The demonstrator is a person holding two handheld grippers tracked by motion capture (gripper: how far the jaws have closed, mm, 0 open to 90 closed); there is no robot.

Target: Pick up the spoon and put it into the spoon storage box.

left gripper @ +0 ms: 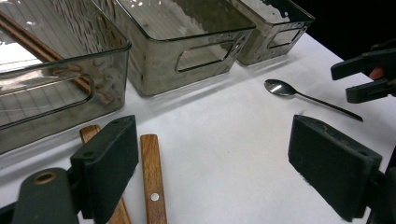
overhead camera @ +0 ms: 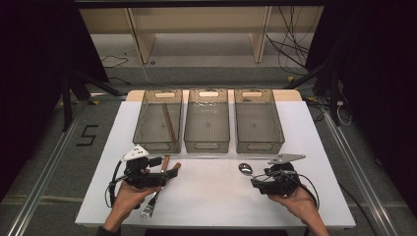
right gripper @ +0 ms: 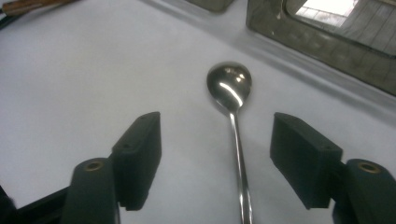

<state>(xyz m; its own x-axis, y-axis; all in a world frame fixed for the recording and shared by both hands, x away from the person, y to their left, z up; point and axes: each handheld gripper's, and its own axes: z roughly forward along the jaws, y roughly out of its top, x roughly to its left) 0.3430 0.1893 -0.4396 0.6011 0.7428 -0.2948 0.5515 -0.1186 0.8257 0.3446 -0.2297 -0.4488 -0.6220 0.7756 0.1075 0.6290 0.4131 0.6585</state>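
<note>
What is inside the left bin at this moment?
The left bin holds brown chopsticks lying lengthwise on its floor. Through the clear wall in the left gripper view, their near ends blur behind the handle cutout, so the exact count is unclear.

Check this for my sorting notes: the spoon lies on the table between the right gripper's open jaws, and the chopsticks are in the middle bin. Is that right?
Not quite. The chopsticks lie in the left bin, not the middle bin, as the high view shows. The rest holds: the spoon lies on the table between the open jaws of the right gripper.
</note>
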